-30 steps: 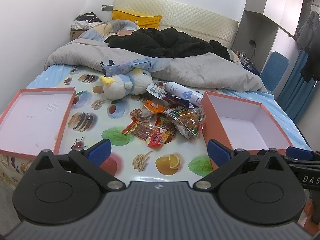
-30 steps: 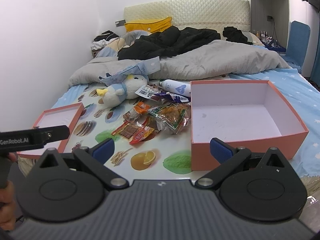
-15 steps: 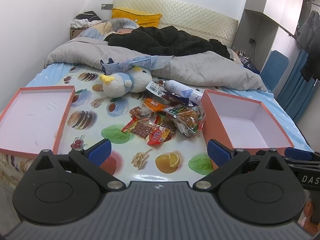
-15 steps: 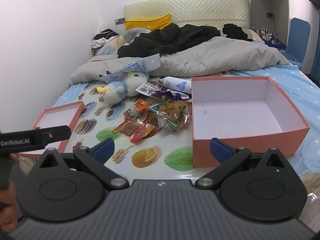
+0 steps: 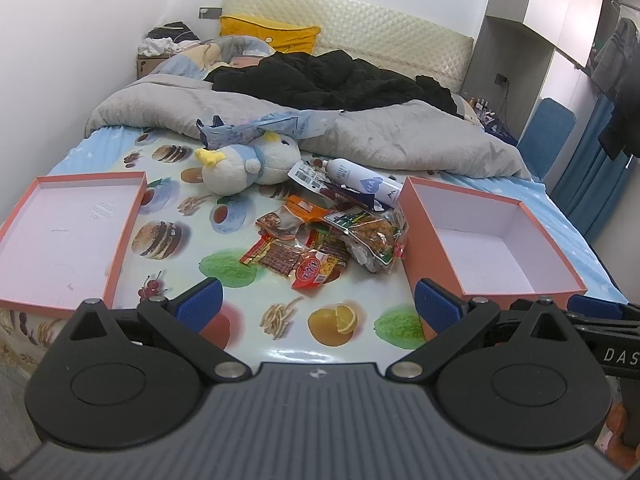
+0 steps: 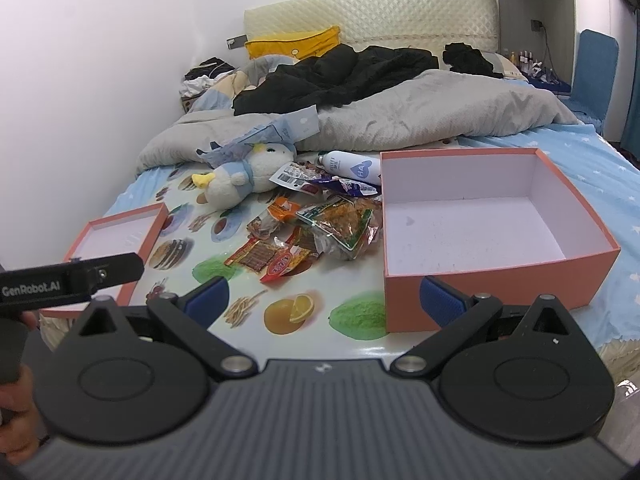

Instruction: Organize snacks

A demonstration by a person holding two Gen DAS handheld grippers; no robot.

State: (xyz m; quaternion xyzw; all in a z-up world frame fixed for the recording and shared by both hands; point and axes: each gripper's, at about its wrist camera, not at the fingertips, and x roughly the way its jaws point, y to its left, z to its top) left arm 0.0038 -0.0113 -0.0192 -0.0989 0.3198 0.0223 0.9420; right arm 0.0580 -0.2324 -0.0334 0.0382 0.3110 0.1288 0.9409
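Snack packets [image 5: 320,240] heaped between two empty pink boxes [image 5: 496,236], both hand-held grippers [image 5: 316,304] wide

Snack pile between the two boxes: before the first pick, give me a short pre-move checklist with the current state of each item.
1. Left claw open and holding nothing: ok.
2. Right claw open and holding nothing: ok.
3. Deep orange box has free room inside: ok, no snacks in it yet.
4. Shallow lid also bare inside: ok.
5. Snack pile free to grasp: ok on the near side; at the back the white bottle and plush toy crowd it.
6. Packets separate singly: cannot tell, they overlap.
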